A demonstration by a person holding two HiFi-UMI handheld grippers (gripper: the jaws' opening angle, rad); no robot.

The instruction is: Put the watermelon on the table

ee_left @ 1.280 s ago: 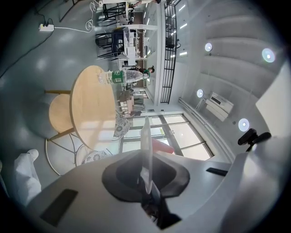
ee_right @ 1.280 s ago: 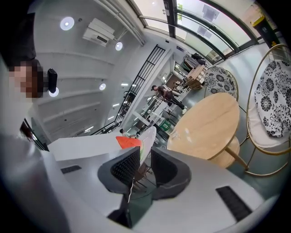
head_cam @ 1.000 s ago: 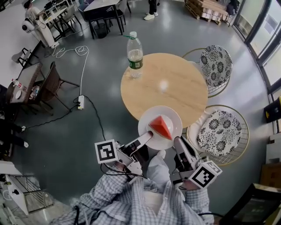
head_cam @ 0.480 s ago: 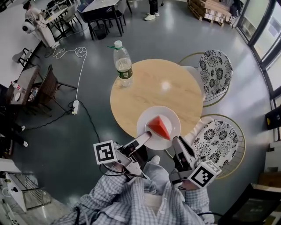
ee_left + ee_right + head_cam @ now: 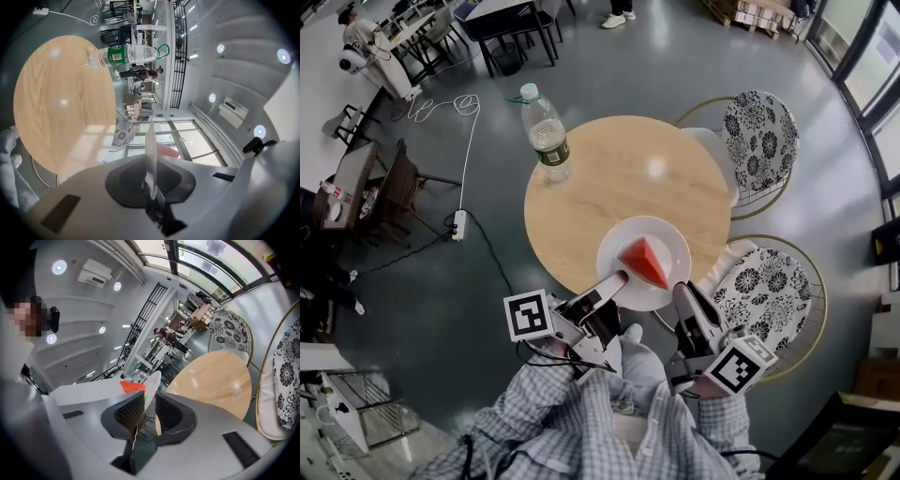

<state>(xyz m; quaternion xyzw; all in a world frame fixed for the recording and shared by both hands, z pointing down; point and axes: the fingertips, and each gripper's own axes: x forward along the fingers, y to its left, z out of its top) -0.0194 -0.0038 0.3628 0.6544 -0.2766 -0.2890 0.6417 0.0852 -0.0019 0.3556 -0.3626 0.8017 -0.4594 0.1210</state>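
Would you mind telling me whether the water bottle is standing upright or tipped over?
Upright: the bottle stands on its base near the table's edge, cap uppermost.

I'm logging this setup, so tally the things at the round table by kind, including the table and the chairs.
Table: 1
Bottle: 1
Plate: 1
Watermelon slice: 1
Patterned chairs: 2
Total: 6

watermelon wedge [image 5: 644, 262] on plate [image 5: 623, 242], at table [image 5: 619, 178] edge
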